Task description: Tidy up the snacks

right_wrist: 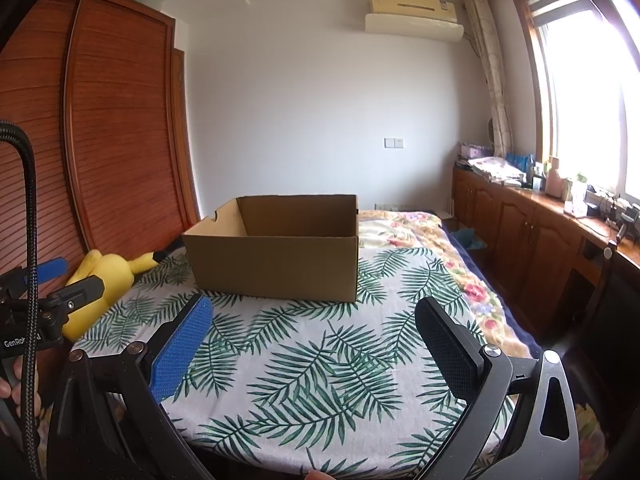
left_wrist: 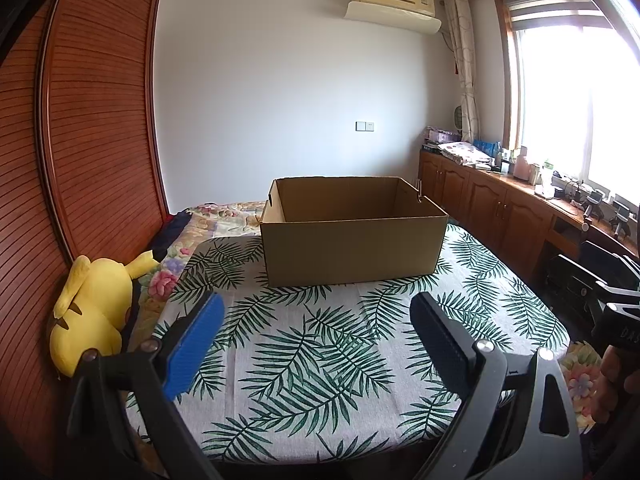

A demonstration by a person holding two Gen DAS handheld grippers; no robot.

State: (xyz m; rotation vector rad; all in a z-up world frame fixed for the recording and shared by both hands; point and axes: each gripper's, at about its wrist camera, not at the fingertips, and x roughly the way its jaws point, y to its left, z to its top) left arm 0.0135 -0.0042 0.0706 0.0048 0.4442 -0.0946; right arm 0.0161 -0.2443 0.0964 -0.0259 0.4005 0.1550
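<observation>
An open brown cardboard box (left_wrist: 354,236) stands on a table covered with a palm-leaf cloth (left_wrist: 320,360); what lies inside it is hidden by its walls. It also shows in the right wrist view (right_wrist: 276,254). My left gripper (left_wrist: 316,320) is open and empty, held above the cloth in front of the box. My right gripper (right_wrist: 312,324) is open and empty, also in front of the box. The left gripper shows at the left edge of the right wrist view (right_wrist: 60,284). No snacks are in view.
A yellow plush toy (left_wrist: 94,312) lies left of the table against a wooden wardrobe (left_wrist: 88,120). A floral bed (right_wrist: 420,232) lies behind the table. Wooden cabinets (left_wrist: 500,200) with clutter run along the window on the right.
</observation>
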